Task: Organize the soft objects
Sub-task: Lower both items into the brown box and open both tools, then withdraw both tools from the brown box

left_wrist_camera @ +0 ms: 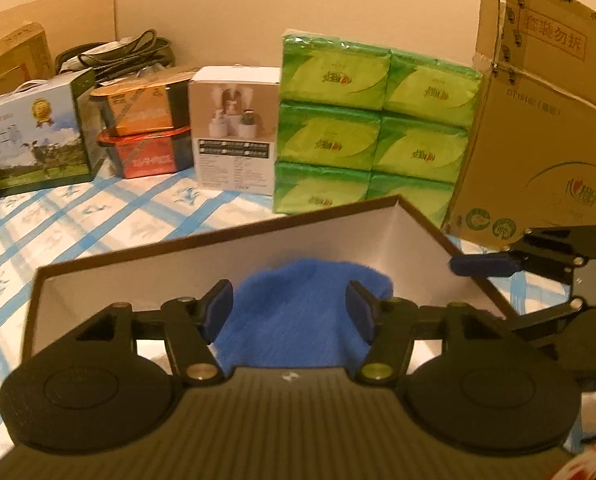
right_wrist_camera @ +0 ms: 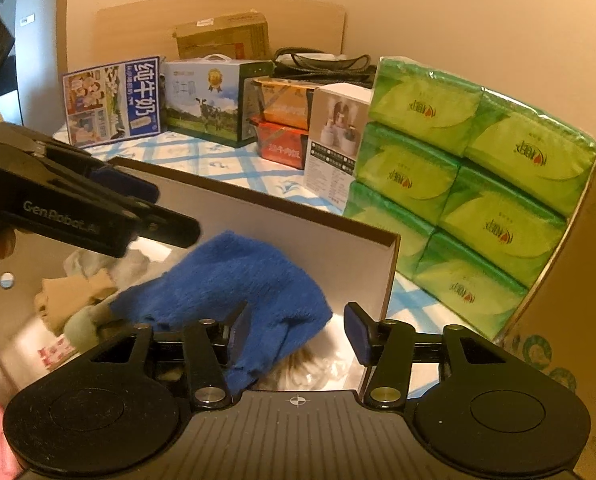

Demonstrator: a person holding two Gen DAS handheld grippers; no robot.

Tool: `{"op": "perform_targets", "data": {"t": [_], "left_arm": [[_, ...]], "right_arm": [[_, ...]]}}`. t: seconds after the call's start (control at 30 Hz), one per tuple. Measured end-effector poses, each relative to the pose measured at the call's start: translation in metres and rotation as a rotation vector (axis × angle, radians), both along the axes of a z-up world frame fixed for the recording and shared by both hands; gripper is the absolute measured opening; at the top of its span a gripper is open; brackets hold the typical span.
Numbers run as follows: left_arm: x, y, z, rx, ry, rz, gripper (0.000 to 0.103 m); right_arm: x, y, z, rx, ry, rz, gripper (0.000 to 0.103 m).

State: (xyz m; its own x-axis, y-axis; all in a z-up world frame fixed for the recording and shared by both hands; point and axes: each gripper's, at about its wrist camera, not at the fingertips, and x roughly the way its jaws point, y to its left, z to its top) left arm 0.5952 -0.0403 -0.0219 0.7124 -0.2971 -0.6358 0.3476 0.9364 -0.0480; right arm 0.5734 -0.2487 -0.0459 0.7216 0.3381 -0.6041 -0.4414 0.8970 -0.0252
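A fluffy blue cloth [right_wrist_camera: 234, 292] lies inside an open, dark-rimmed box with pale inner walls [right_wrist_camera: 330, 248], draped over a jumble of other soft items: beige and grey-green fabric pieces [right_wrist_camera: 74, 300] at the left of the box and something white and fuzzy [right_wrist_camera: 310, 368] under the cloth's near edge.

The left gripper [left_wrist_camera: 290, 312] hangs over the box with its black jaws apart and blue pads [left_wrist_camera: 220, 308] clear of the cloth, which shows between them but is not pinched. The right gripper [right_wrist_camera: 298, 332] is also parted, at middling width; its left pad sits just against or in front of the cloth's edge, and I cannot tell whether it touches. Its right pad lies near the box's right-hand wall. Each gripper shows in the other's view, both close over the same box.

The box rests on a white sheet with a blue check pattern [left_wrist_camera: 78, 216]. Behind it stands a row of obstacles: a tall stack of green plastic-wrapped tissue packs [left_wrist_camera: 374, 128] just beyond the far rim, a large brown cardboard carton [left_wrist_camera: 538, 120] to their right, and a white product box [left_wrist_camera: 236, 128], two stacked orange and red tubs [left_wrist_camera: 146, 132], and milk cartons printed with a cow [left_wrist_camera: 38, 136] to the left. Dark straps [left_wrist_camera: 130, 56] lie by the wall.
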Motion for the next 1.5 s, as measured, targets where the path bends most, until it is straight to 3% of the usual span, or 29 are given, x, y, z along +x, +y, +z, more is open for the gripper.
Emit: {"op": "perform_targets", "data": {"t": [0.17,0.4,0.6,0.83,1.03,1.5], "left_arm": [[-0.033,0.026,0.019,-0.030,-0.001,0.051,0.061],[-0.108,0.055,0.065,-0.044,-0.036,0.148,0.077],[-0.191,0.069,0.094,-0.062,-0.045,0.211,0.078],[-0.290,0.075,0.116,-0.032,-0.040,0.275,0.078],[-0.371,0.060,0.123,0.040,-0.050,0.318,0.078],[-0.491,0.042,0.105,0.012,0.011,0.334,0.078]], "right_arm": [[-0.025,-0.004,0.010,0.046,-0.005,0.006,0.061],[-0.077,-0.018,0.053,0.171,-0.041,-0.035,0.065],[-0.137,-0.027,0.091,0.238,-0.058,-0.073,0.071],[-0.214,-0.026,0.112,0.274,-0.023,-0.124,0.072],[-0.282,-0.018,0.120,0.258,0.025,-0.138,0.072],[-0.412,-0.001,0.117,0.311,0.122,-0.198,0.072]]}}
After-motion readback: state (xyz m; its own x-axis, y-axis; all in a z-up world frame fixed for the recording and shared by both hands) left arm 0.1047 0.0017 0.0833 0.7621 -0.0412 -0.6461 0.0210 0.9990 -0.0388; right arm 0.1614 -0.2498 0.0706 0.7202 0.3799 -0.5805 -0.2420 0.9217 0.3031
